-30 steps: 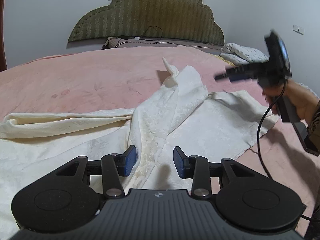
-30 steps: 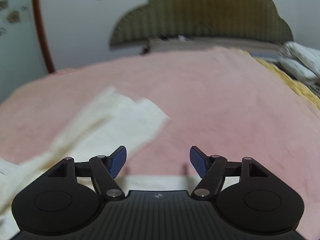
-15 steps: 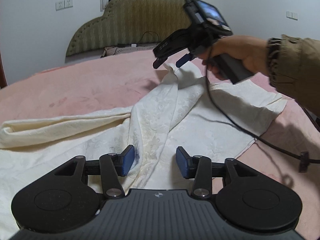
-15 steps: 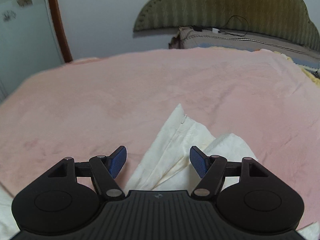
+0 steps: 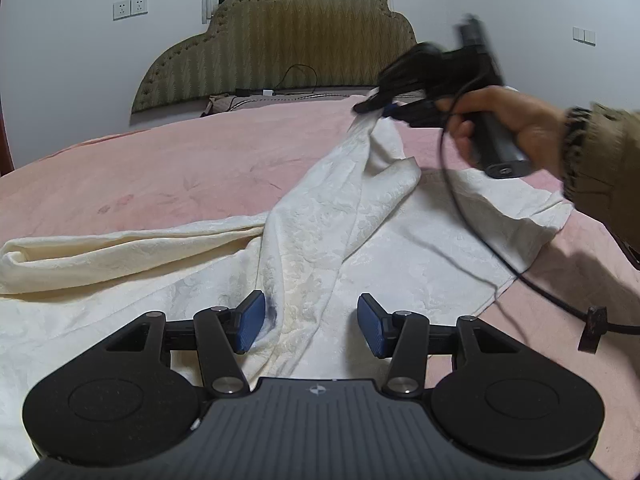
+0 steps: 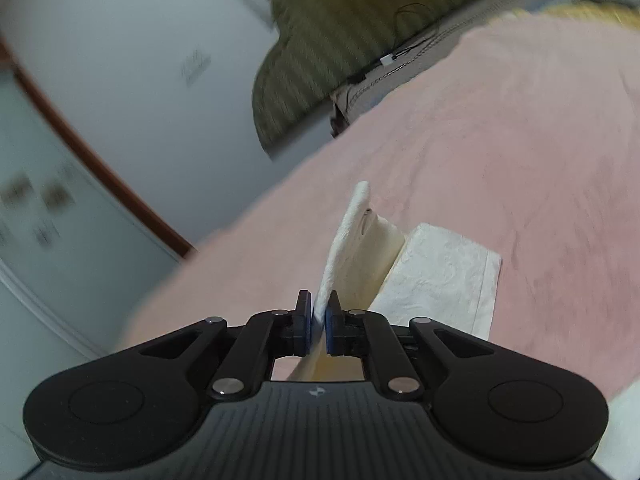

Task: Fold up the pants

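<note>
Left wrist view: cream pants (image 5: 328, 240) spread on pink bed (image 5: 160, 168); left tongs (image 5: 311, 322) opening, a fabric ridge between the pads, ungripped. Right tongs (image 6: 318, 322) clamped on a lifted pants edge, person's hand (image 5: 508, 124) holding them.

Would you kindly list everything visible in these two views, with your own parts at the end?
pants: one, cream, spread on the bed, one corner lifted
blanket: one, pink, covering the bed
headboard: one, olive, against the wall
wall sockets: two, white, left of the headboard
cable: one, black, trailing from the right gripper
left gripper: black with blue pads, jaws opening, a fabric ridge between them
right gripper: shut on the pants corner
hand: one, holding the right gripper
</note>
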### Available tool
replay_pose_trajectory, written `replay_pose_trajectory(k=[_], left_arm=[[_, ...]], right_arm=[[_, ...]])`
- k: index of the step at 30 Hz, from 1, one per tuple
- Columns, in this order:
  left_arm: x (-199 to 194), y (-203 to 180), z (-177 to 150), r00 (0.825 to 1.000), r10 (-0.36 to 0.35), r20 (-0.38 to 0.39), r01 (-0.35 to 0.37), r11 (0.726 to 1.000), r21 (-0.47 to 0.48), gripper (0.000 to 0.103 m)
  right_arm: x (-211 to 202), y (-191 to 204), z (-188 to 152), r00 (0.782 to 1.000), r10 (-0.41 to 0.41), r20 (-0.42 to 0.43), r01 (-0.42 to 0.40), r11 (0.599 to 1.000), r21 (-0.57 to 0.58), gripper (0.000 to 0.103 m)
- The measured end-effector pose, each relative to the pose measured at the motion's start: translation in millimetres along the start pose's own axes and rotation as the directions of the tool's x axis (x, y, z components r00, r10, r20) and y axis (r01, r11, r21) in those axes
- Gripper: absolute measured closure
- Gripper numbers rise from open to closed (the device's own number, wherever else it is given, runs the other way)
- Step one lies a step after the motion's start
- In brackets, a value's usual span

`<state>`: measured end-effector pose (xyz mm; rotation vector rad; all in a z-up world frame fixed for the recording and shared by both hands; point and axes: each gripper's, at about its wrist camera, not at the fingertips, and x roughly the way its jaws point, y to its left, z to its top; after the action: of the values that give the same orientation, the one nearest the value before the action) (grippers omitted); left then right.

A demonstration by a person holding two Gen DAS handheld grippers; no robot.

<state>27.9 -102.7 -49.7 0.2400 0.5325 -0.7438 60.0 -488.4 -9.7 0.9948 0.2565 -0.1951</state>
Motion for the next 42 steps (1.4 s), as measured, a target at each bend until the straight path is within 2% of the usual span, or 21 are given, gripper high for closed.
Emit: replay_pose_trajectory(k=[2,5,8,13,16,19,21,23,26,28,32,33,34,35,38,42], left_arm=[[0,-1,1,1.0,0.017,-0.002,-0.017,1.0,0.006,0.048],[-3,-6,5,0.998,0.063,0.006,-0.063,0.997,0.032,0.048],[-2,-18,8,0.992,0.125,0.015,-0.126,0.987,0.103,0.048],[3,-39,10,0.982,0.189,0.025,-0.19,0.956,0.224,0.047],[0,-53,8,0.976,0.204,0.079,-0.218,0.925,0.312,0.047],[-1,-65,4,0.978,0.172,0.121,-0.207,0.893,0.399,0.047],[3,-71,2,0.981,0.154,0.116,-0.19,0.875,0.446,0.049],[9,-76,0,0.982,0.154,0.106,-0.186,0.857,0.481,0.057],[11,-83,-1,0.982,0.148,0.116,-0.187,0.825,0.534,0.058],[15,-89,-5,0.98,0.158,0.121,-0.199,0.796,0.572,0.058],[23,-103,-16,0.968,0.19,0.164,-0.251,0.711,0.657,0.058],[25,-104,-17,0.964,0.2,0.177,-0.267,0.704,0.658,0.059],[26,-105,-17,0.961,0.207,0.183,-0.277,0.708,0.649,0.066],[26,-103,-15,0.962,0.208,0.178,-0.274,0.724,0.633,0.075],[20,-93,-6,0.973,0.184,0.139,-0.23,0.799,0.556,0.091],[6,-72,13,0.992,0.102,0.078,-0.125,0.903,0.411,0.094]], right_arm=[[-21,-15,-1,0.994,0.093,0.048,-0.098,0.989,0.112,0.096],[-50,-26,-6,0.979,0.178,0.094,-0.193,0.964,0.181,0.096],[-73,-36,-10,0.966,0.226,0.122,-0.248,0.943,0.221,0.096],[-105,-56,-20,0.954,0.238,0.185,-0.282,0.92,0.273,0.096],[-122,-69,-28,0.954,0.21,0.215,-0.269,0.916,0.296,0.096],[-134,-85,-32,0.956,0.185,0.227,-0.253,0.912,0.323,0.096],[-142,-91,-33,0.958,0.17,0.229,-0.242,0.91,0.336,0.096],[-145,-93,-34,0.957,0.173,0.232,-0.246,0.907,0.342,0.096],[-147,-88,-29,0.95,0.194,0.244,-0.269,0.906,0.326,0.096],[-149,-81,-26,0.938,0.231,0.259,-0.307,0.899,0.311,0.096],[-154,-60,-16,0.918,0.291,0.27,-0.357,0.902,0.243,0.096],[-155,-56,-14,0.919,0.288,0.268,-0.35,0.91,0.222,0.096],[-158,-53,-13,0.924,0.277,0.264,-0.333,0.922,0.199,0.096],[-160,-53,-12,0.929,0.264,0.26,-0.317,0.929,0.19,0.096],[-161,-65,-13,0.941,0.22,0.257,-0.281,0.931,0.234,0.096],[-146,-80,-8,0.961,0.177,0.212,-0.238,0.921,0.308,0.096]])
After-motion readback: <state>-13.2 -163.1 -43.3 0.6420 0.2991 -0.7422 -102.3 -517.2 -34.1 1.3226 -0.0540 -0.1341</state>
